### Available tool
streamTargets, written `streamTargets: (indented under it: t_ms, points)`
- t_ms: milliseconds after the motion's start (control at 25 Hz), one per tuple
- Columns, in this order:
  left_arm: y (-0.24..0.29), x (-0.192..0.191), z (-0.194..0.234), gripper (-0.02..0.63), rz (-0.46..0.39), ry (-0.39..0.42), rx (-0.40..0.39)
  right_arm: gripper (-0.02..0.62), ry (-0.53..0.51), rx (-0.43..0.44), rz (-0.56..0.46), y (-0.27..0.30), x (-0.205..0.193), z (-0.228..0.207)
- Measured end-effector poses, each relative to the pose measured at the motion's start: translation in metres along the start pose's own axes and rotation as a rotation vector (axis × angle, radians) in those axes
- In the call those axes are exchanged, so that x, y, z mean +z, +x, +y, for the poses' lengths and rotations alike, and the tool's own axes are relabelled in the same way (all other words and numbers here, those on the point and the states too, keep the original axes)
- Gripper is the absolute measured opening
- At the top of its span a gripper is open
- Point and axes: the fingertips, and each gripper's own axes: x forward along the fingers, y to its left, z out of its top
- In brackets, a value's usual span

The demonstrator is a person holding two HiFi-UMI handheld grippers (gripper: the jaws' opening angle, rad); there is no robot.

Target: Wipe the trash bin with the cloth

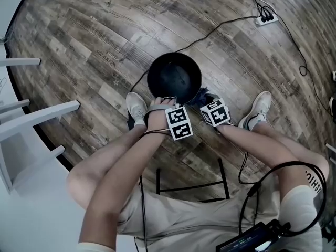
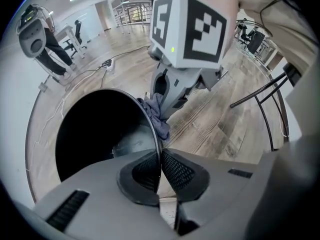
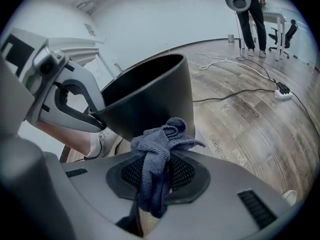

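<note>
Head view steeply down, gripper views close and low, all sharing the trash bin (image 1: pixel 173 75)

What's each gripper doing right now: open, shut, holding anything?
Left gripper: shut on the rim of the bin.
Right gripper: shut on the cloth.
</note>
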Motion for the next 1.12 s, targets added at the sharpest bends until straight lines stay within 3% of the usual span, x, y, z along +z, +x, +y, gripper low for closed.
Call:
streamTargets:
  t_ms: [800, 1120]
  points:
    - [0.002, 0.000, 0.002, 0.021, -0.022, 0.063, 0.011, 0.077, -0.029, -0.093, 0.115, 0.089, -0.049, -0.046]
    - [0.003, 0.001, 0.002, 0.021, -0.027, 0.071, 0.015, 0.077, -0.104, -0.102, 0.164, 0.112, -0.063, -0.057]
